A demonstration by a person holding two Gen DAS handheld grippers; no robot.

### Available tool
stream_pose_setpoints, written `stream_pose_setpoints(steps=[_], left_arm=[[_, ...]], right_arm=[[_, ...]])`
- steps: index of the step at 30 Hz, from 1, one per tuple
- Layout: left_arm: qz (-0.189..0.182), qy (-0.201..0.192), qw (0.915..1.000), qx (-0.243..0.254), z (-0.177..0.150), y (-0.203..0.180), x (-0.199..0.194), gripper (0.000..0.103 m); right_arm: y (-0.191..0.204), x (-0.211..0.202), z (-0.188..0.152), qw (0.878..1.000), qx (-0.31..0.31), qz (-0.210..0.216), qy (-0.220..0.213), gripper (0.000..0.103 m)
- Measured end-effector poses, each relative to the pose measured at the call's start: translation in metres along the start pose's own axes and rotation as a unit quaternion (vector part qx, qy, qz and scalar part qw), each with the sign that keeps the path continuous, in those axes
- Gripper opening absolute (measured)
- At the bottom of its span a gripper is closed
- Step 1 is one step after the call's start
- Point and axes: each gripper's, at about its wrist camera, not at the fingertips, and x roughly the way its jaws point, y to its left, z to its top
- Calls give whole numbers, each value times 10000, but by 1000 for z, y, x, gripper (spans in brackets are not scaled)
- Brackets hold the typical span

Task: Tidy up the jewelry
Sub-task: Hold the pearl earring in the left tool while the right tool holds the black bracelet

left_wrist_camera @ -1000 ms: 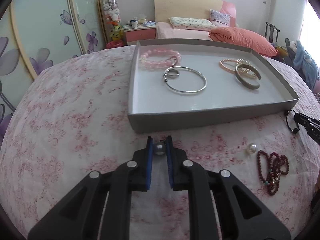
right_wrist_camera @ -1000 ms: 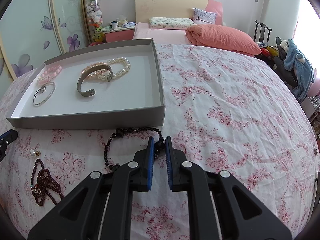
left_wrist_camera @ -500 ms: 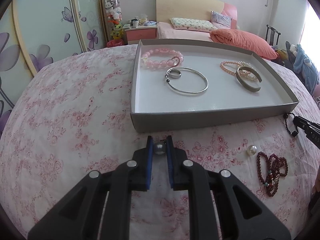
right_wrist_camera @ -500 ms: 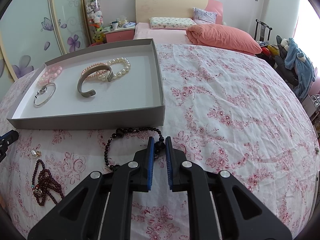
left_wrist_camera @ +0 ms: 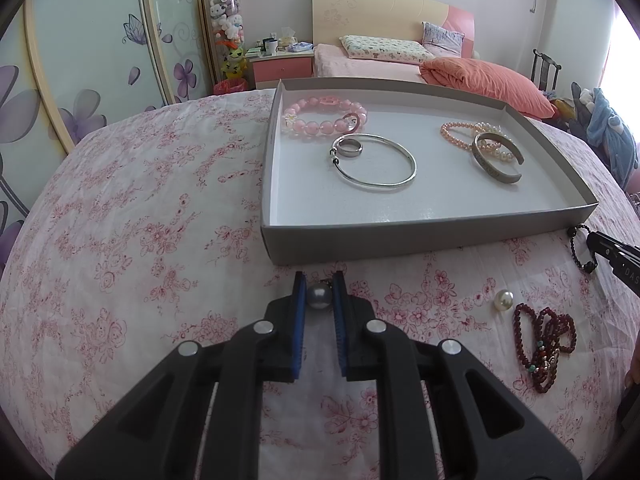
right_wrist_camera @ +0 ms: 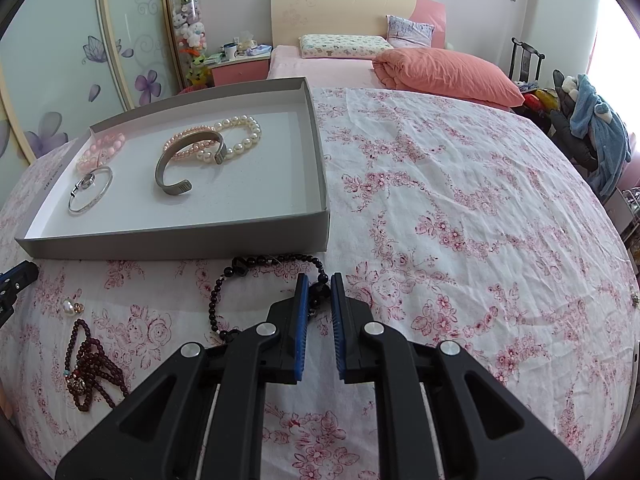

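My left gripper is shut on a grey pearl earring, held just in front of the grey tray's near wall. The tray holds a pink bead bracelet, a silver bangle with a ring, a pearl bracelet and a metal cuff. My right gripper is shut on a black bead bracelet that lies on the floral cloth beside the tray's near wall.
A white pearl earring and a dark red bead string lie on the cloth right of my left gripper; they also show in the right wrist view, earring and string. A bed stands behind.
The left gripper with the pearl has risen slightly and the tray looks a little nearer. The right gripper stays shut on the black bracelet, almost still.
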Motion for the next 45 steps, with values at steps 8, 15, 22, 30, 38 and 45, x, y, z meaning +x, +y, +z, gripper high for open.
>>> stream_pose_setpoints(steps=[8, 15, 22, 30, 38, 45], left_arm=[[1, 0, 10000, 1, 0, 0, 0, 14], [2, 0, 10000, 2, 0, 0, 0, 14], [6, 0, 10000, 5, 0, 0, 0, 14], [11, 0, 10000, 9, -1, -1, 0, 14], [11, 0, 10000, 9, -1, -1, -1, 14], [-70, -14, 10000, 4, -1, 0, -1, 14]], right_arm=[[-1, 0, 0, 10000, 4, 5, 1, 12], [-1, 0, 0, 10000, 6, 7, 1, 12], [-1, 0, 0, 10000, 9, 11, 1, 12], [0, 0, 0, 10000, 9, 11, 0, 12], [-1, 0, 0, 10000, 14, 18, 1, 12], [1, -1, 0, 9997, -25, 250, -36, 12]])
